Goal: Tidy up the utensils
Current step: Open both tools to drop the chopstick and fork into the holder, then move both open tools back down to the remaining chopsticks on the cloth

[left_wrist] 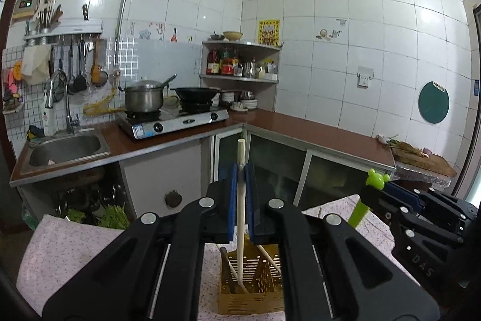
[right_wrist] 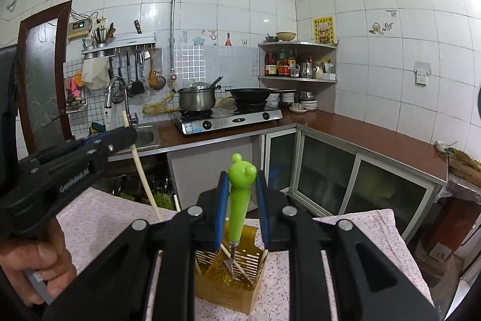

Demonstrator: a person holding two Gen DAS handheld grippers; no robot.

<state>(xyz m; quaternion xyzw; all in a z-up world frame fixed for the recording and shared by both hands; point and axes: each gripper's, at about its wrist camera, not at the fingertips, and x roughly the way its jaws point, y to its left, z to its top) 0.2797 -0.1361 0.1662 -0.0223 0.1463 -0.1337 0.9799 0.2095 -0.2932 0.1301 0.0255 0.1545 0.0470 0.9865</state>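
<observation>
My left gripper (left_wrist: 241, 173) is shut on a pale wooden chopstick (left_wrist: 240, 149), held upright with its lower end in the yellow slotted utensil holder (left_wrist: 251, 303). Other chopsticks (left_wrist: 272, 260) lean inside that holder. My right gripper (right_wrist: 242, 182) is shut on a fork with a green bear-head handle (right_wrist: 239, 200), tines down inside the same holder (right_wrist: 222, 297). In the left wrist view the right gripper (left_wrist: 378, 188) with the green fork (left_wrist: 359, 212) is at the right. In the right wrist view the left gripper (right_wrist: 120, 137) with its chopstick (right_wrist: 144, 176) is at the left.
The holder stands on a table with a floral cloth (left_wrist: 75, 254). Beyond it runs a brown L-shaped counter (left_wrist: 300, 128) with a sink (left_wrist: 66, 146), a gas stove (left_wrist: 174, 122), a pot and a wok. A person's hand (right_wrist: 33, 260) grips the left tool.
</observation>
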